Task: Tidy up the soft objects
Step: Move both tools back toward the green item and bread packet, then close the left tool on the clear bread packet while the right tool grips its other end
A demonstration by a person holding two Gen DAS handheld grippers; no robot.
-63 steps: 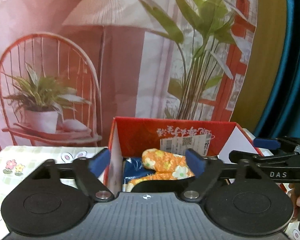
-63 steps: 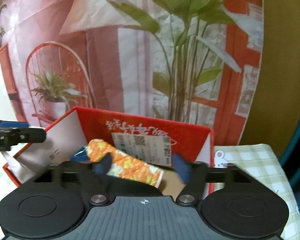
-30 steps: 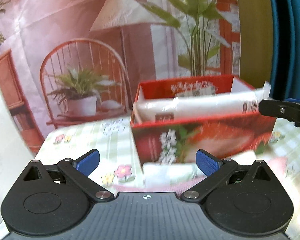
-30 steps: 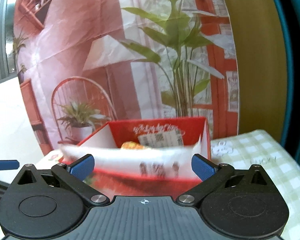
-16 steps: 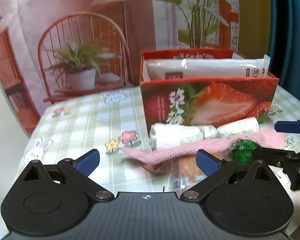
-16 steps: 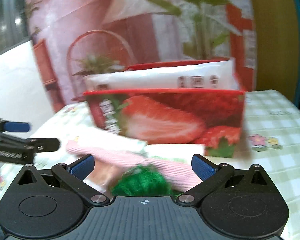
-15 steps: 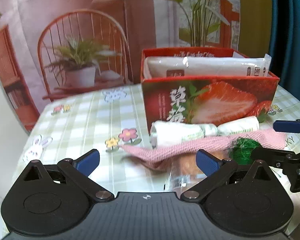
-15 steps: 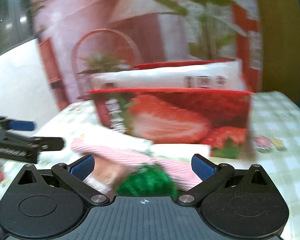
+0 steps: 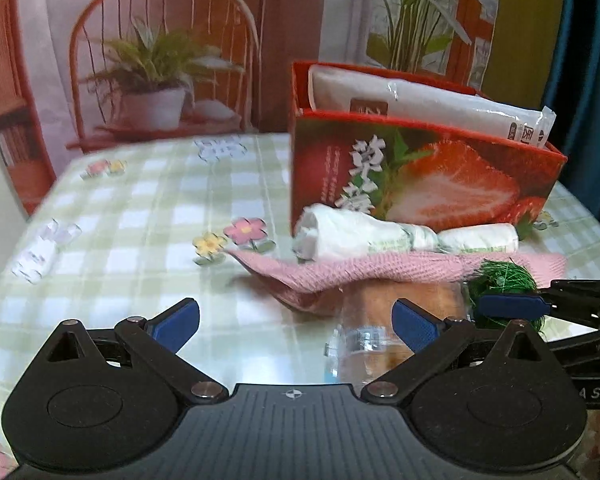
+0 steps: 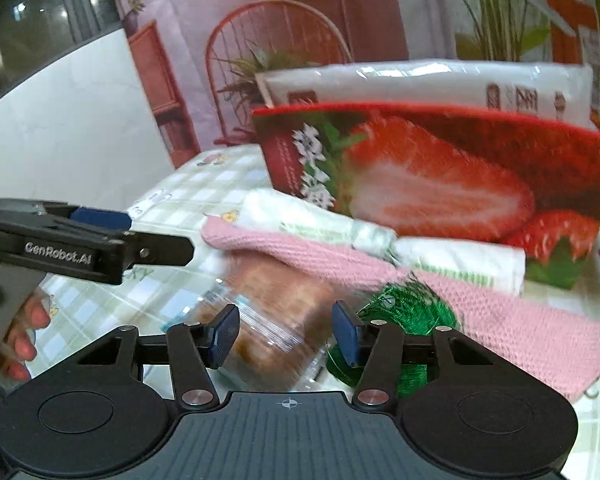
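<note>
A red strawberry box (image 9: 428,176) (image 10: 440,176) stands on the checked tablecloth and holds a white plastic packet (image 9: 424,98) (image 10: 420,84). In front of it lie a white rolled pack (image 9: 380,236) (image 10: 456,256), a pink knitted cloth (image 9: 400,272) (image 10: 512,312), a green mesh ball (image 9: 504,280) (image 10: 412,312) and a clear-wrapped brown bread pack (image 9: 384,320) (image 10: 276,312). My left gripper (image 9: 296,320) is open above the cloth's left end. My right gripper (image 10: 286,334) is partly closed around the bread pack's end, not clamped, with the green ball just right of it.
A printed backdrop of a chair and plants hangs behind the table. A white wall (image 10: 68,128) is on the left. The tablecloth (image 9: 140,208) stretches left of the box. The other gripper shows at each view's edge (image 9: 572,308) (image 10: 88,240).
Both grippers have pulled back from over the box and dropped low in front of it. The right jaws have narrowed from wide open over the bread pack.
</note>
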